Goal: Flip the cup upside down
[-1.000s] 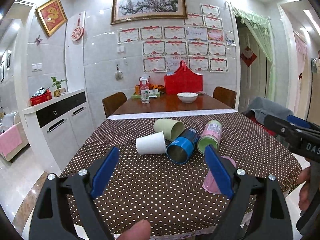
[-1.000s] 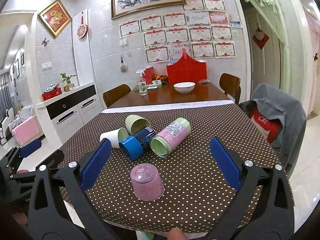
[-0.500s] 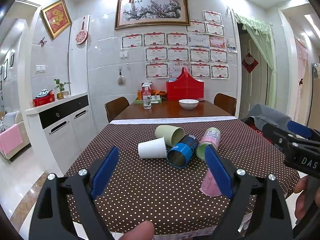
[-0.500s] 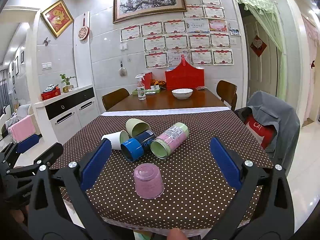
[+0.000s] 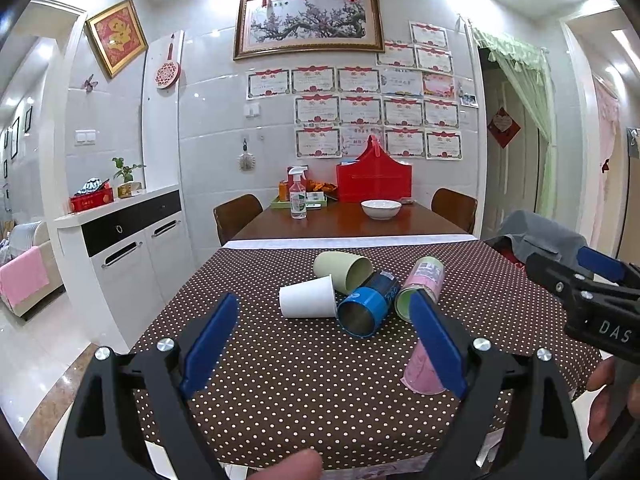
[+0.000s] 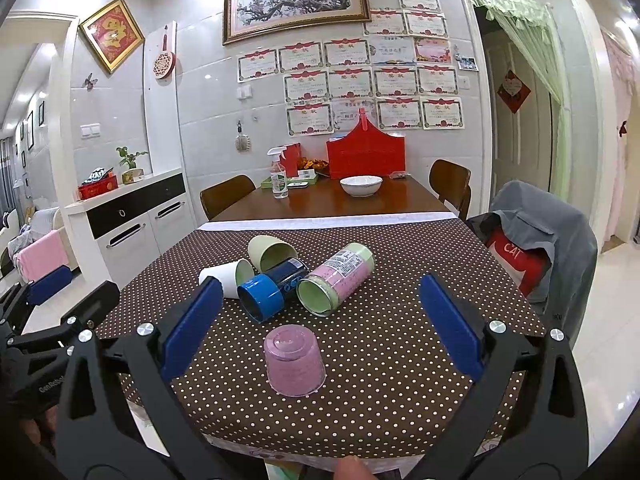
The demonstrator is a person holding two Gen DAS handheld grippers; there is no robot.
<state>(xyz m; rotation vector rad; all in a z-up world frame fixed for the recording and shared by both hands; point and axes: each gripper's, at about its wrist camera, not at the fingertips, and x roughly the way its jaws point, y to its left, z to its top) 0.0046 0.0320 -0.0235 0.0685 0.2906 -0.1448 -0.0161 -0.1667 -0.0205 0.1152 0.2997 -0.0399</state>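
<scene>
A pink cup (image 6: 295, 362) stands upside down near the front edge of the dotted brown tablecloth (image 6: 392, 344); in the left wrist view (image 5: 420, 372) my finger partly hides it. Behind it several cups lie on their sides: a white cup (image 5: 308, 301), a pale green cup (image 5: 343, 271), a blue cup (image 5: 366, 310) and a pink-and-green cup (image 5: 420, 286). My left gripper (image 5: 324, 346) is open and empty, above the table's front edge. My right gripper (image 6: 320, 328) is open and empty, held back from the pink cup.
A wooden table (image 5: 352, 226) behind carries a white bowl (image 5: 381, 209), a spray bottle (image 5: 298, 200) and a red box (image 5: 374, 182). A white cabinet (image 5: 124, 248) stands left. A chair with a grey jacket (image 6: 536, 248) stands right.
Both grippers have drawn back and risen slightly from the table; the cups look smaller and farther. The cups have not moved.
</scene>
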